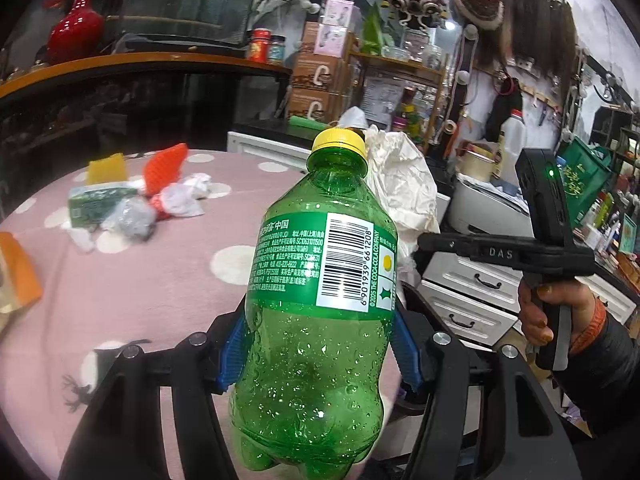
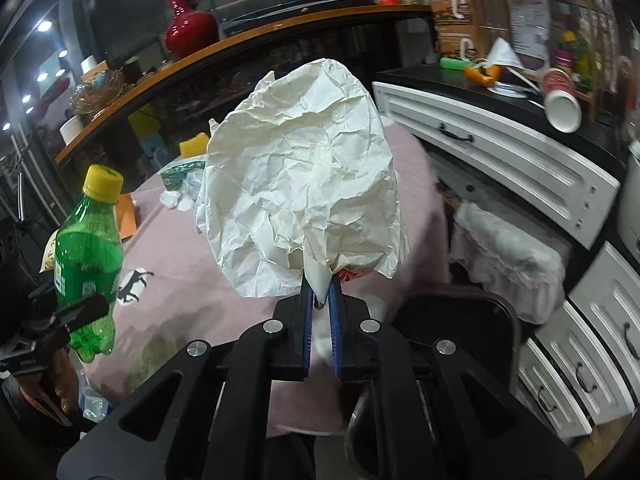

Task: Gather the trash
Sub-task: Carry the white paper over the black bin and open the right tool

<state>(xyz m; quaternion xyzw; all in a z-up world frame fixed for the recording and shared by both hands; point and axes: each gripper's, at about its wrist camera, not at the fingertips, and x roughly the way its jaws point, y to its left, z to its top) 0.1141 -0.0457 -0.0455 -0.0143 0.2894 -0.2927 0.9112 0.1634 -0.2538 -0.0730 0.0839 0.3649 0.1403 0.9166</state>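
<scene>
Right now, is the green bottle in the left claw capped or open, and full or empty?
Capped and empty. The yellow cap sits on the green bottle; through its clear wall only droplets show, no liquid.

A red vase (image 2: 188,24) is seen on a curved wooden shelf (image 2: 248,36) at the upper left. White drawers (image 2: 496,160) with dark handles are seen at the right. A pink dotted cloth (image 1: 132,288) is spread over the tabletop. Cardboard boxes (image 1: 316,76) are stacked at upper centre.
</scene>
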